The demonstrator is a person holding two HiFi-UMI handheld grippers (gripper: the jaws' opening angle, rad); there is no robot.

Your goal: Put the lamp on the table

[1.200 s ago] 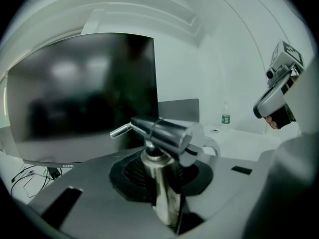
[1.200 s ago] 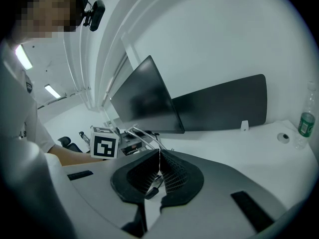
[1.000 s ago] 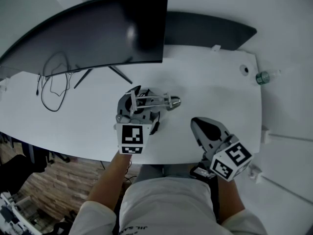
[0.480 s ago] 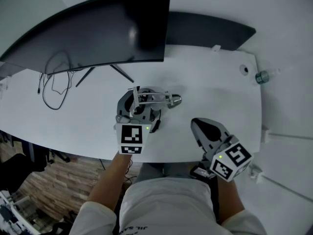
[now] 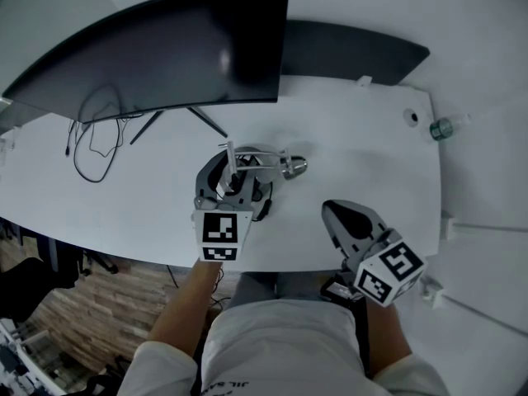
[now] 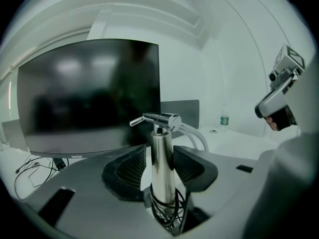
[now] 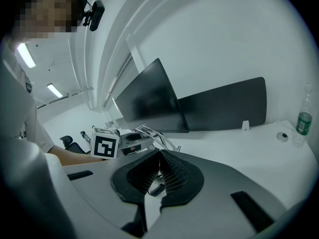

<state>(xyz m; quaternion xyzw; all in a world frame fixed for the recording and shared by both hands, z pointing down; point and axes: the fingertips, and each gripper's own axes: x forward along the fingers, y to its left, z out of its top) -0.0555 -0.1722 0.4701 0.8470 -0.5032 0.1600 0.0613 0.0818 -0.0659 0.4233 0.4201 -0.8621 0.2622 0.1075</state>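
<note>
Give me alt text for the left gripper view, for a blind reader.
A silver lamp stands upright inside the open left claw, whose jaws have just been opening; black cord is wound round the lamp's base. A dark monitor fills the background at left.

One white table (image 5: 363,139) fills the middle of the frame. On it are one metal lamp (image 5: 290,167) at the centre, one curved monitor (image 5: 165,52) at upper left and one looped cable (image 5: 89,143) at left. One dark panel (image 5: 355,52) shows at the top and one bottle (image 5: 443,129) at right. Two grippers appear low in the frame, the left gripper (image 5: 233,170) and the right gripper (image 5: 332,208). Between them they carry two marker cubes (image 5: 221,234). One person (image 5: 280,353) is at the bottom edge.
</note>
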